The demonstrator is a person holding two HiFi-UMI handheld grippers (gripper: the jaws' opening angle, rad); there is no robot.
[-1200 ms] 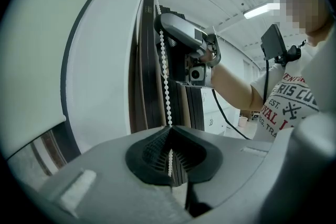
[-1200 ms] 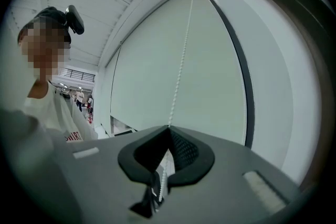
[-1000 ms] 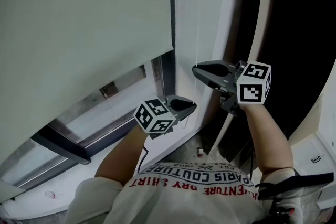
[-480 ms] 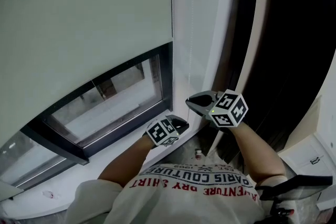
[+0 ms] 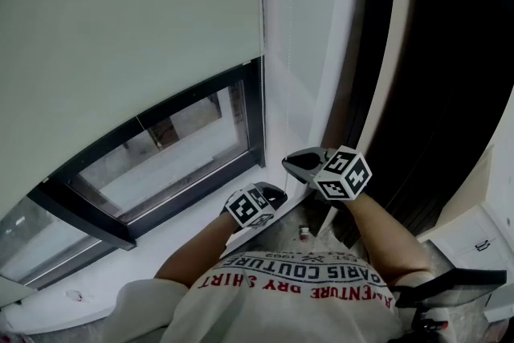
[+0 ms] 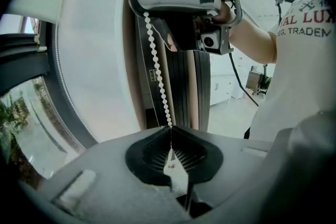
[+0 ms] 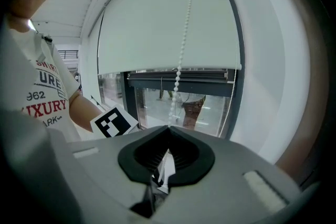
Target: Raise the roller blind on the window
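1. While both grippers sit low near the white windowsill (image 5: 189,214), the roller blind (image 5: 128,20) hangs partly raised over the window (image 5: 181,147). It fills the upper left of the head view.
2. Blind fabric: plain, pale grey-white, flat and free of folds. It has a straight right edge just beside the dark frame (image 5: 259,120).
3. Blind lower edge: a straight hem bar (image 7: 168,70) runs across the window. In the right gripper view it lies level, with a strip of bare glass showing below it.
4. Exposed window: the dark frame surrounds clear panes, and outdoor surfaces are visible through them.
5. Bead chain (image 6: 156,63): a string of small white beads. It hangs at the right side of the window, between the blind and the white wall.
6. Right gripper (image 5: 289,163): its jaws are fully together and pinch the bead chain at their tips. The chain rises from them in front of the blind.
7. Left gripper (image 5: 279,190): it is positioned below and just beside the right gripper. Its jaws have just been opening by a trace, yet their tips meet on the bead chain and clamp it.
8. Chain run: in the left gripper view the chain runs taut from the right gripper's jaws down into the left gripper's jaws.
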